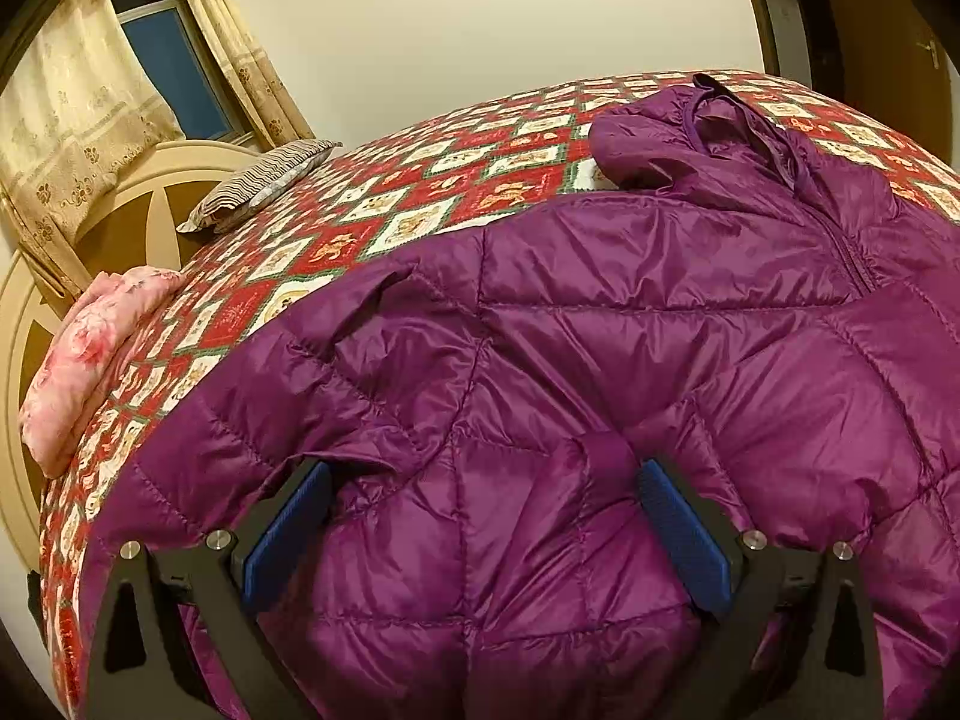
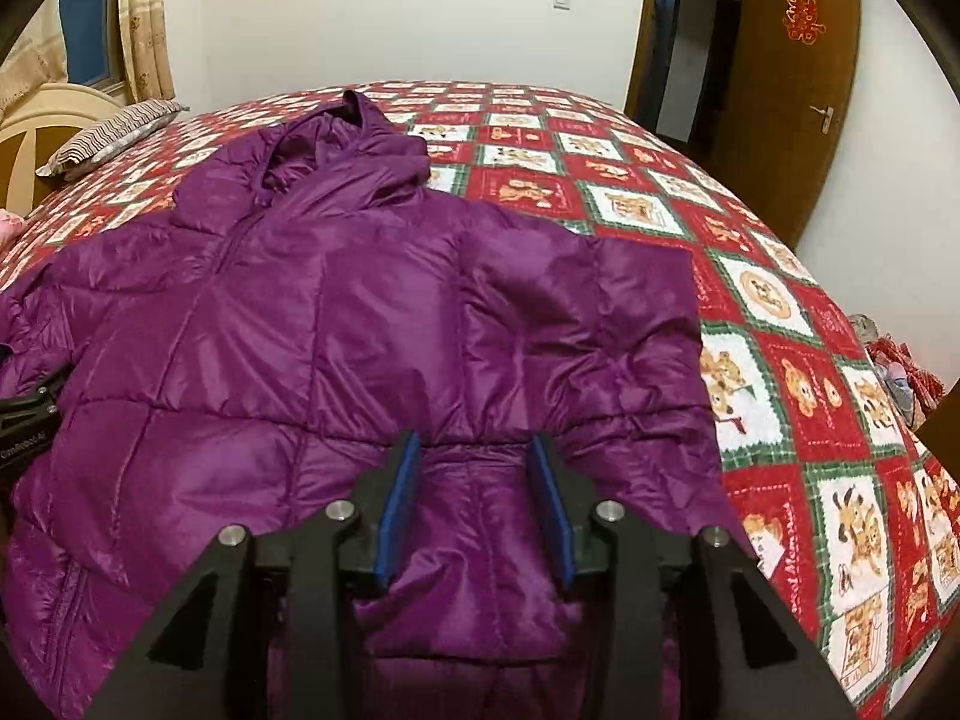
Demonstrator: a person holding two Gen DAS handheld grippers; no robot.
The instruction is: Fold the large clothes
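Observation:
A purple quilted hooded jacket [image 2: 300, 330] lies spread front-up on the bed, its hood [image 2: 342, 144] pointing to the far side. Its right sleeve is folded in over the body, and the cuff end sits between the pads of my right gripper [image 2: 474, 456], which is shut on it. In the left wrist view the jacket [image 1: 600, 330] fills the foreground. My left gripper [image 1: 486, 480] stands wide open over its left side, with puffy fabric bulging up between the blue pads [image 1: 288, 534]. The left gripper's black body [image 2: 30, 414] shows at the left edge of the right wrist view.
The bed carries a red, white and green patterned quilt [image 2: 780, 360]. A striped pillow [image 1: 258, 186] and a folded pink floral blanket [image 1: 84, 354] lie by the cream headboard [image 1: 120, 210]. A brown door [image 2: 798, 90] stands at the right, with some clutter [image 2: 900, 372] beside the bed.

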